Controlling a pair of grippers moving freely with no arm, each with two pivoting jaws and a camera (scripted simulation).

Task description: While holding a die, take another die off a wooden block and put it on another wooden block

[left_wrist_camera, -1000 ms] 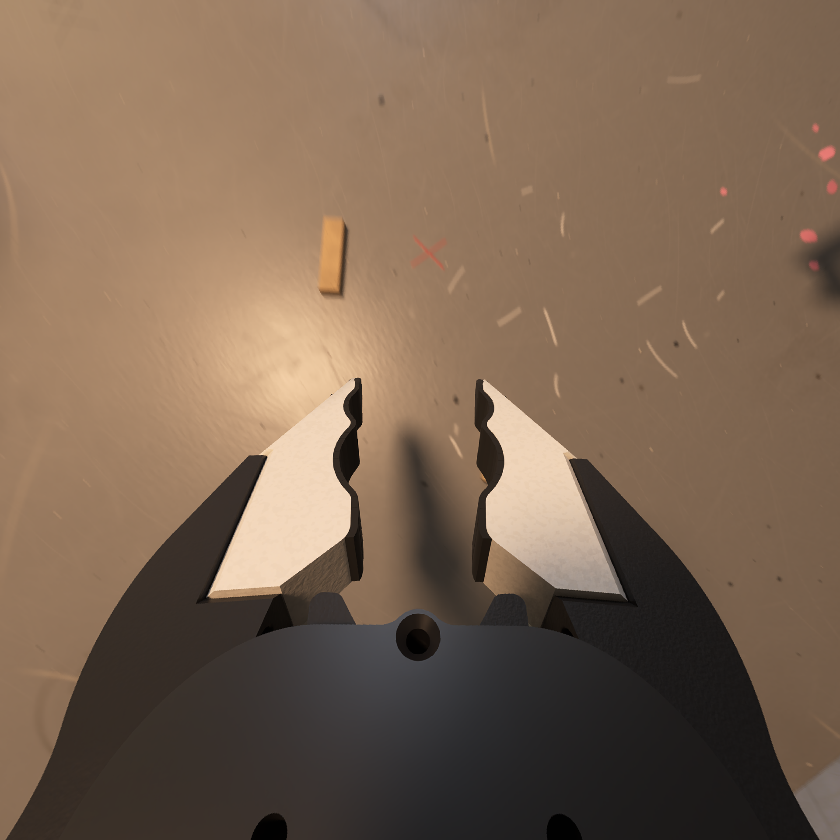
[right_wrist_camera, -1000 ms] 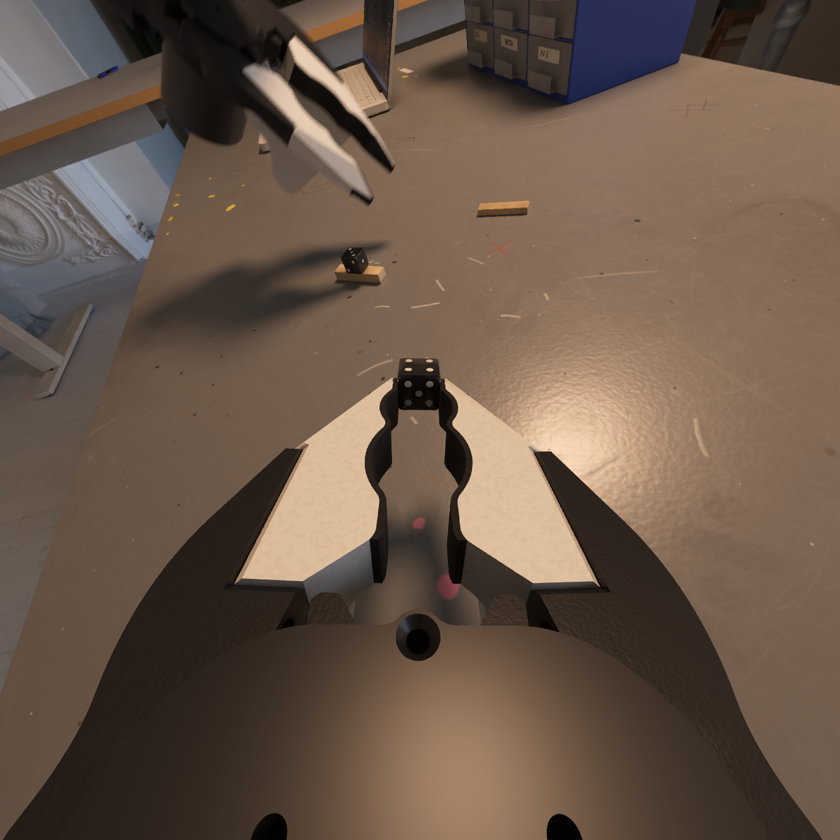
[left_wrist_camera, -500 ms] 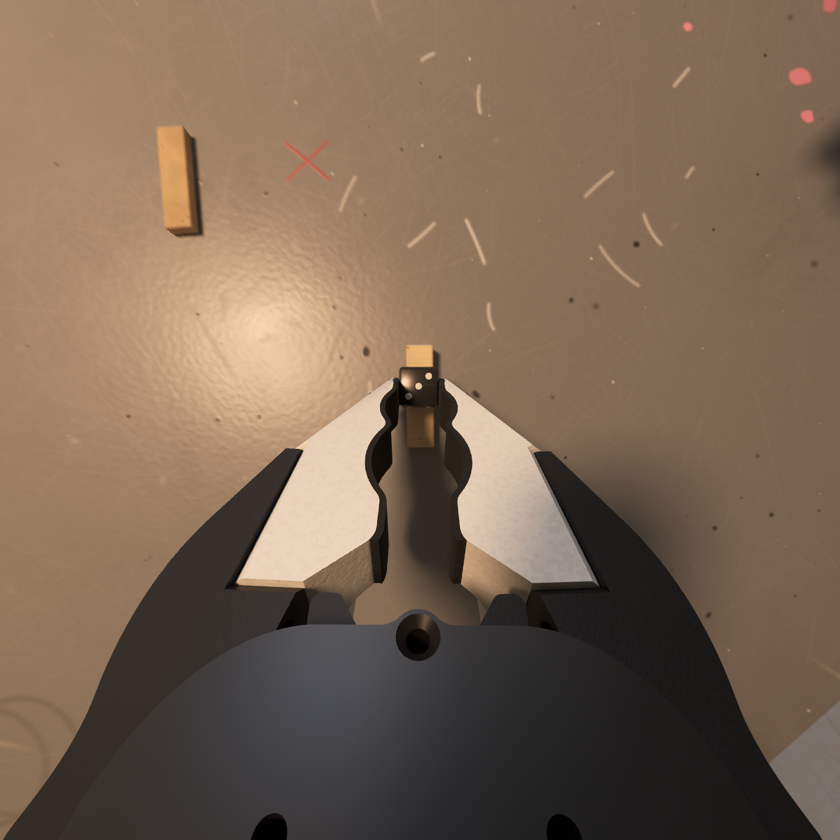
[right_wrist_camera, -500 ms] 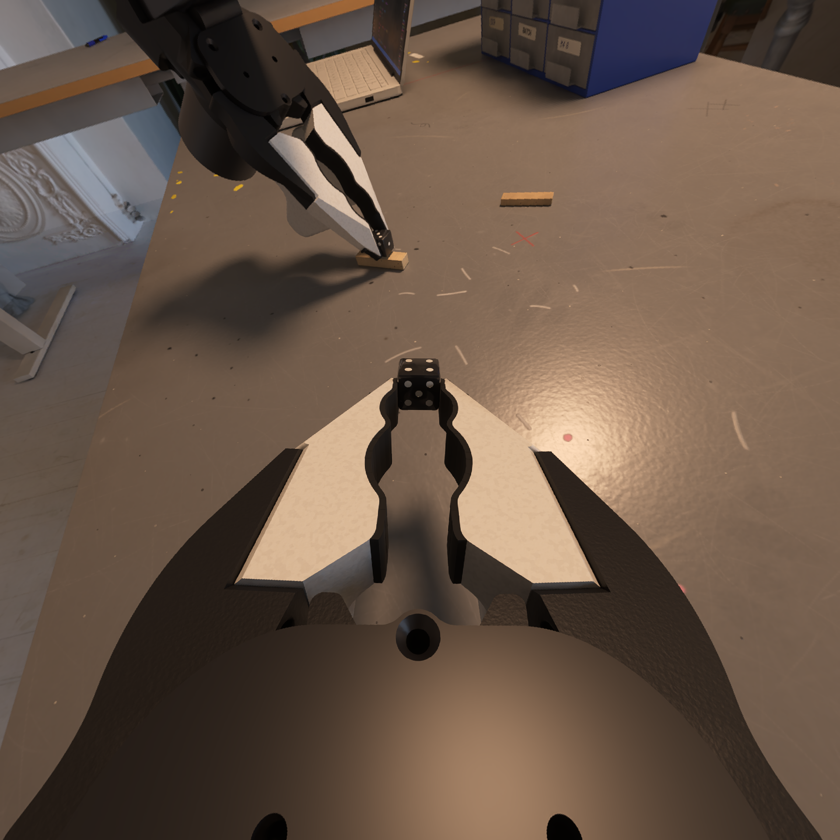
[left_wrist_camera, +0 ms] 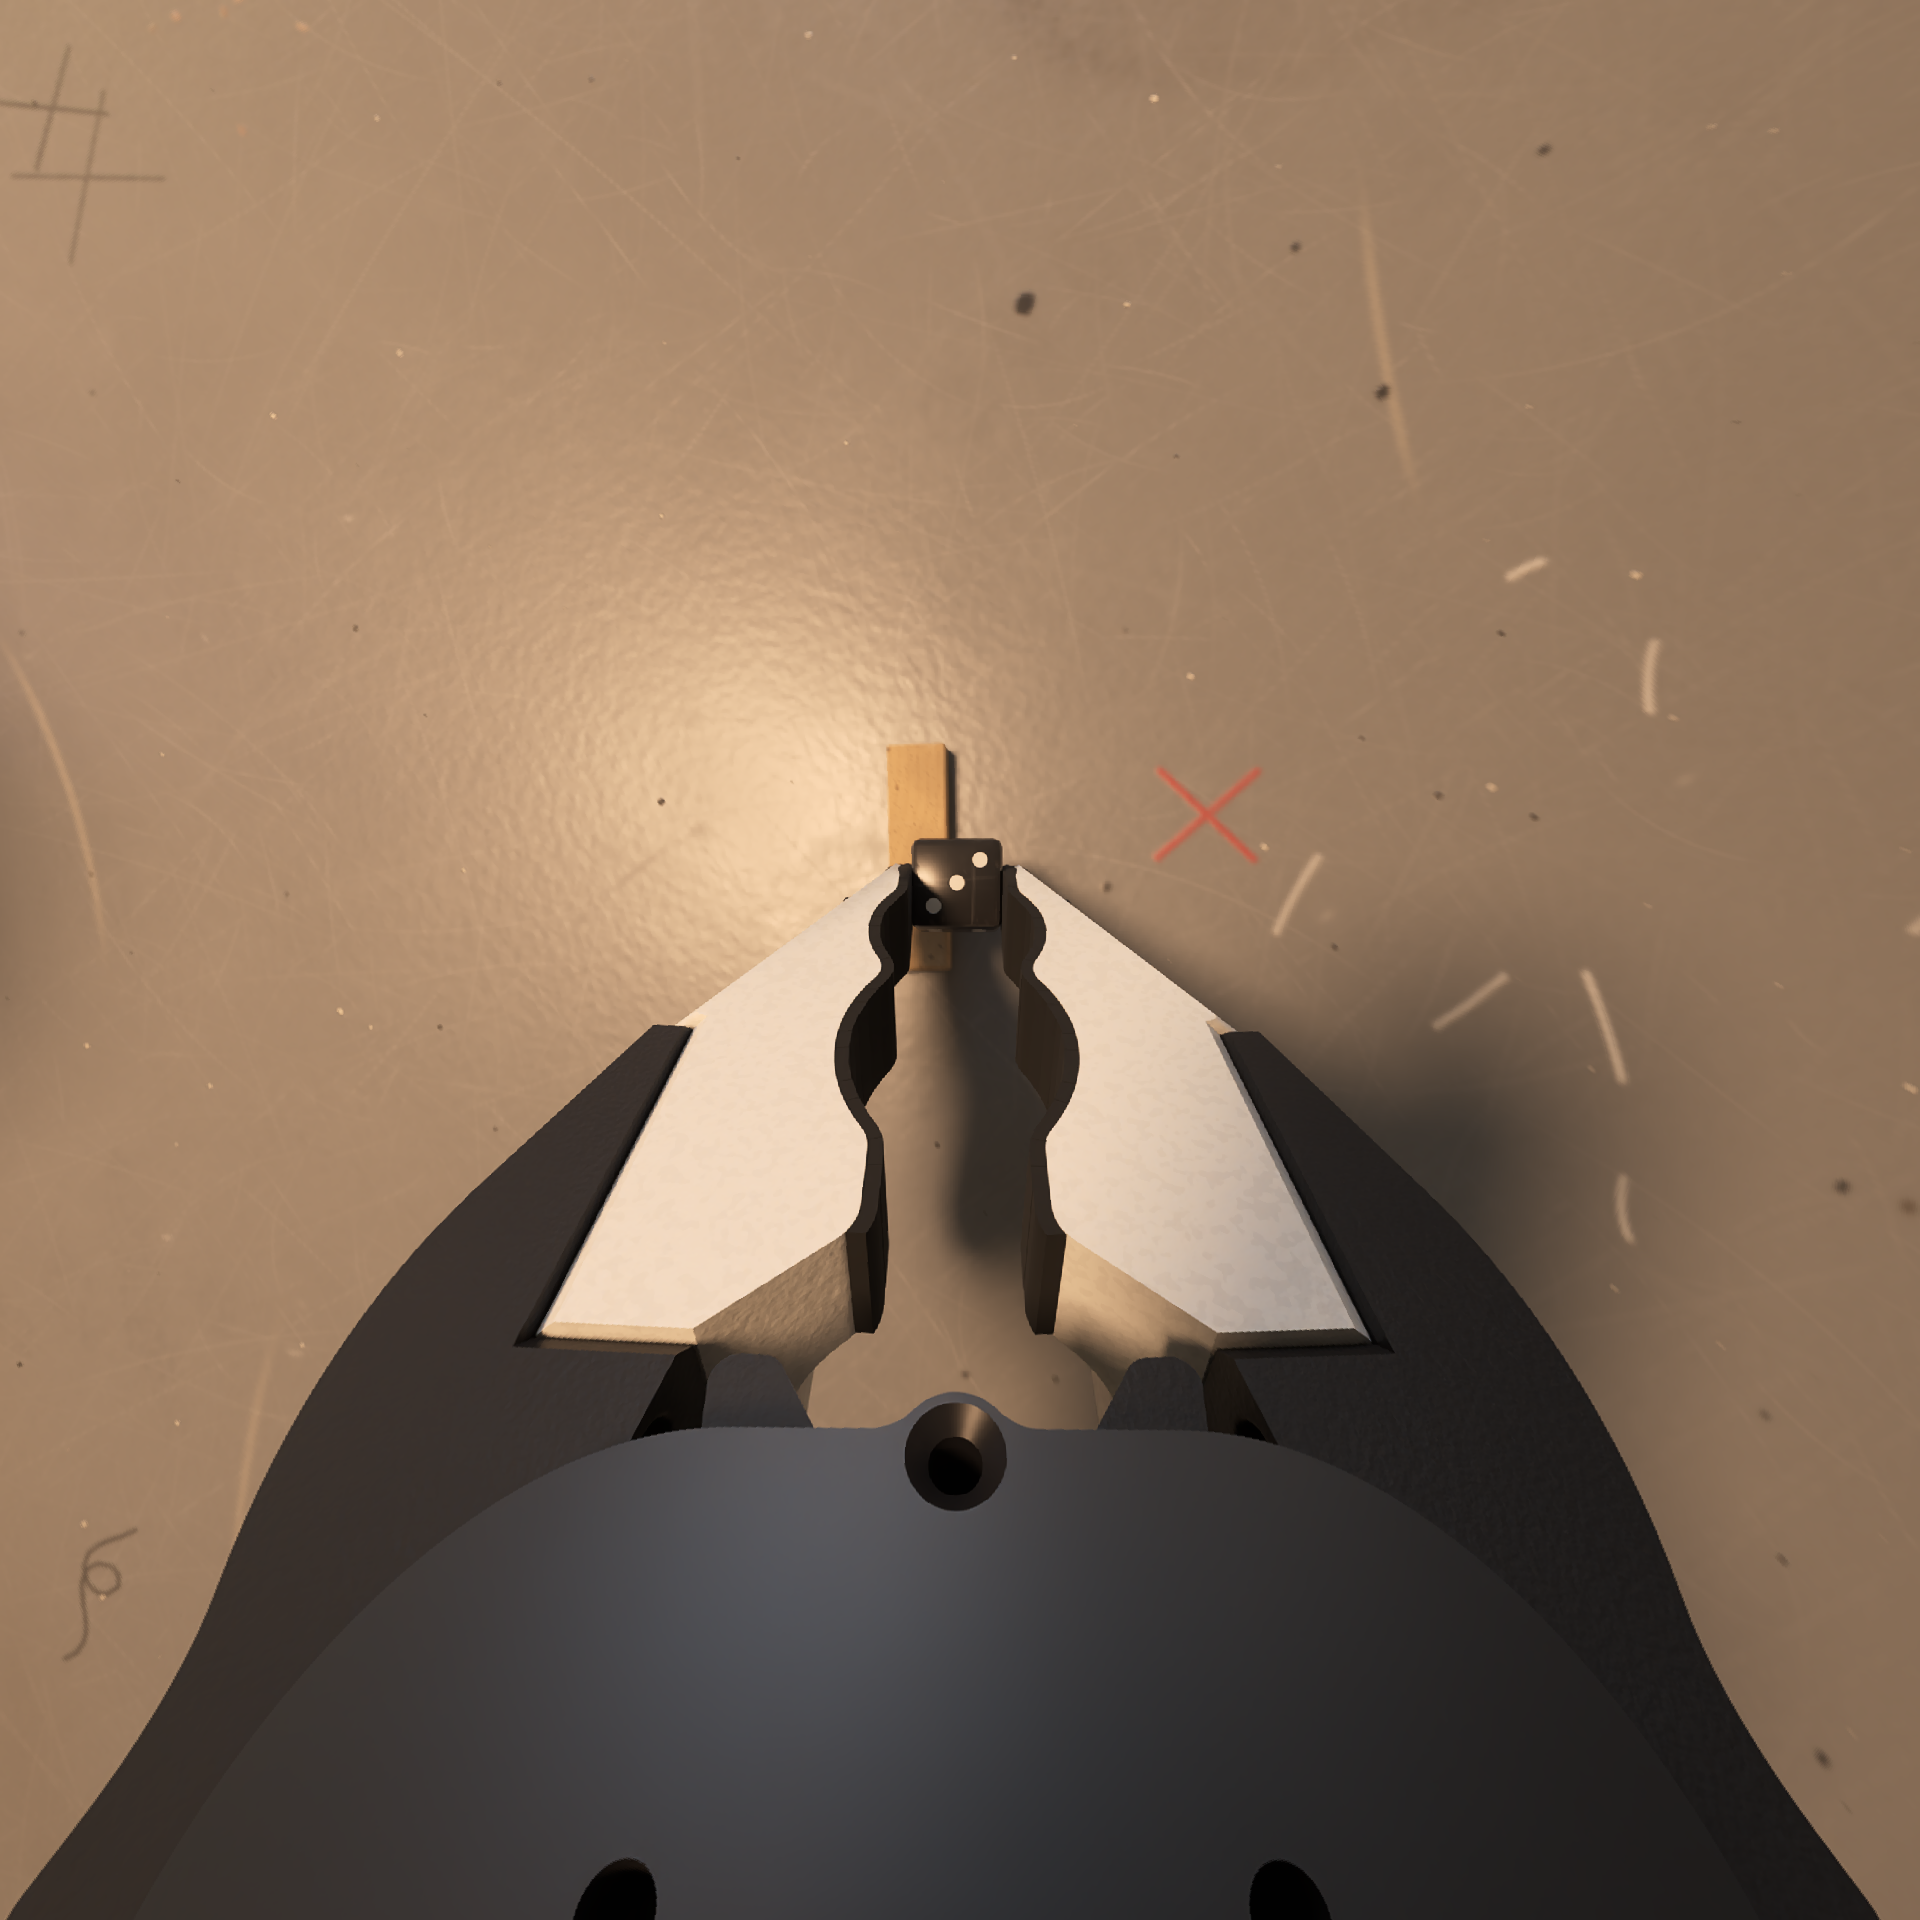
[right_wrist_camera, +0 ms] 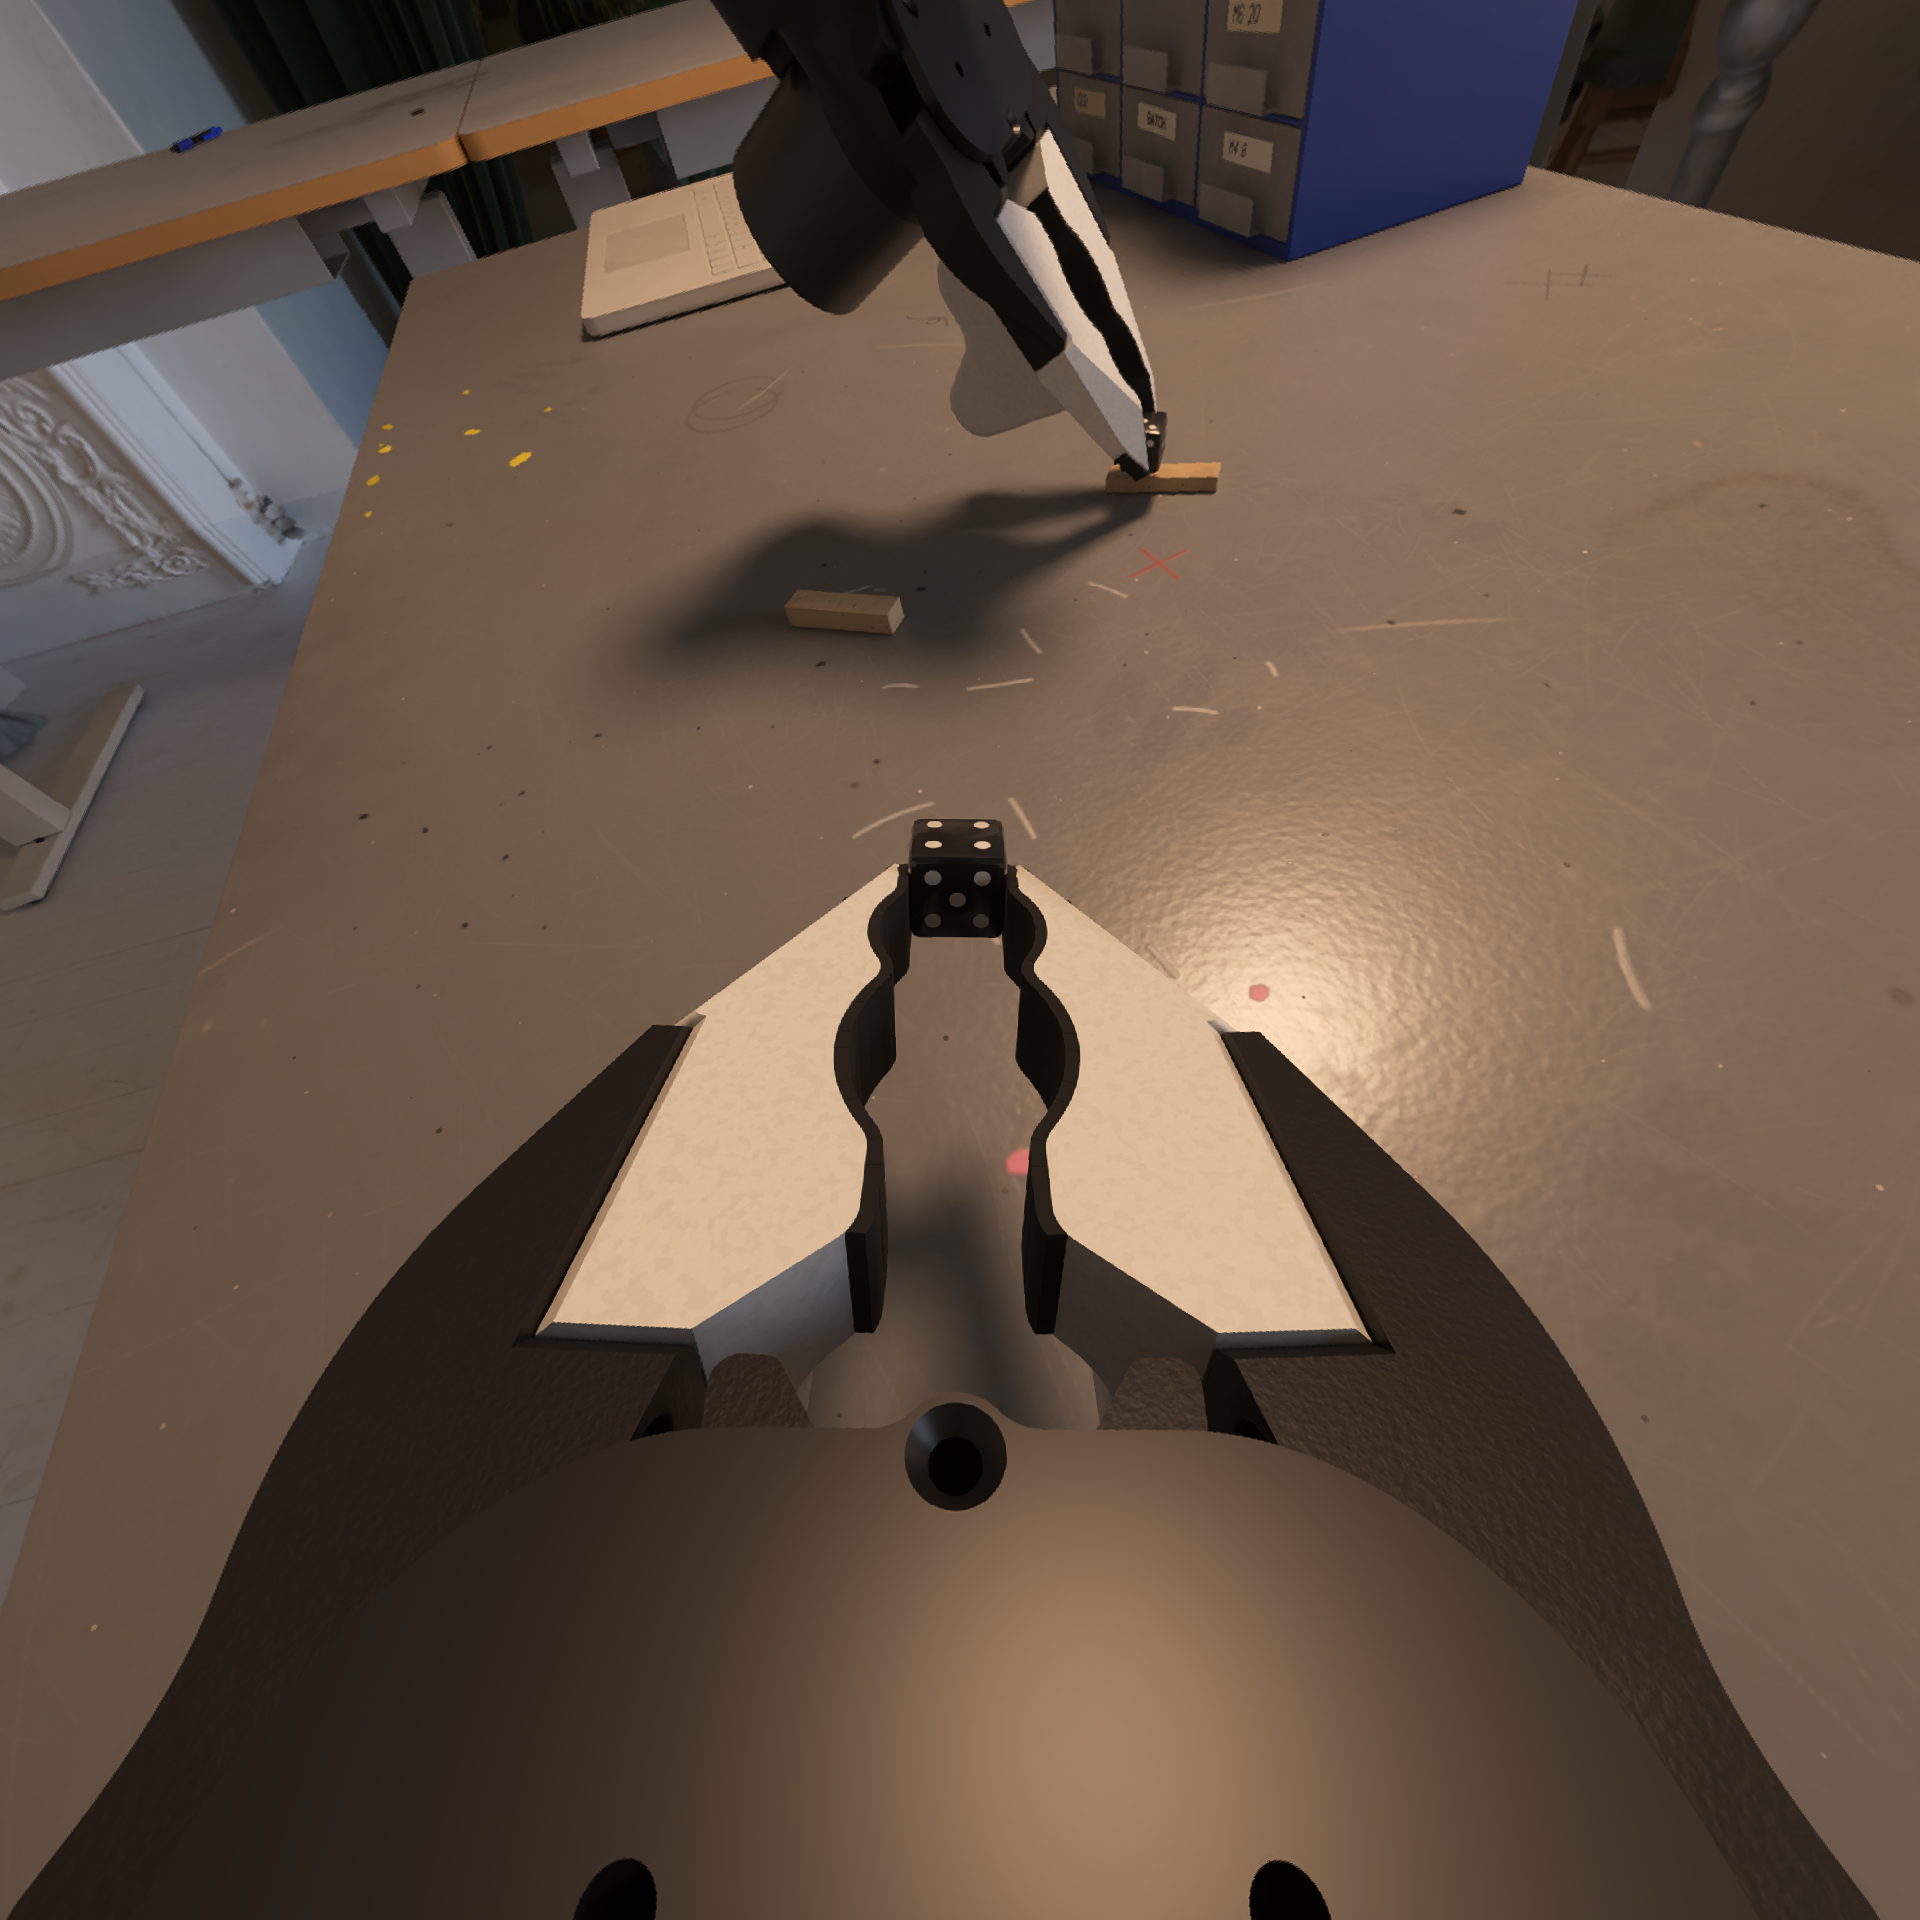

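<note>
In the left wrist view, my left gripper (left_wrist_camera: pixel 957 896) is shut on a black die (left_wrist_camera: pixel 964 875) and holds it over the near end of a wooden block (left_wrist_camera: pixel 917 792). The right wrist view shows that gripper (right_wrist_camera: pixel 1148 445) farther off, tilted down, with its die (right_wrist_camera: pixel 1153 428) at or just above the left end of the far block (right_wrist_camera: pixel 1174 478); I cannot tell whether they touch. A second wooden block (right_wrist_camera: pixel 844 611) lies bare, nearer and to the left. My right gripper (right_wrist_camera: pixel 957 902) is shut on another black die (right_wrist_camera: pixel 957 878) above the table.
A red cross mark (right_wrist_camera: pixel 1156 564) is on the brown table between the blocks. A white laptop (right_wrist_camera: pixel 665 255) and a blue drawer cabinet (right_wrist_camera: pixel 1382 114) stand at the far end. The table's left edge (right_wrist_camera: pixel 301 675) drops to the floor.
My left gripper shut on the die at the nearer block, lifted it off and carried it right to the far block. The right gripper has kept its die and hardly moved.
</note>
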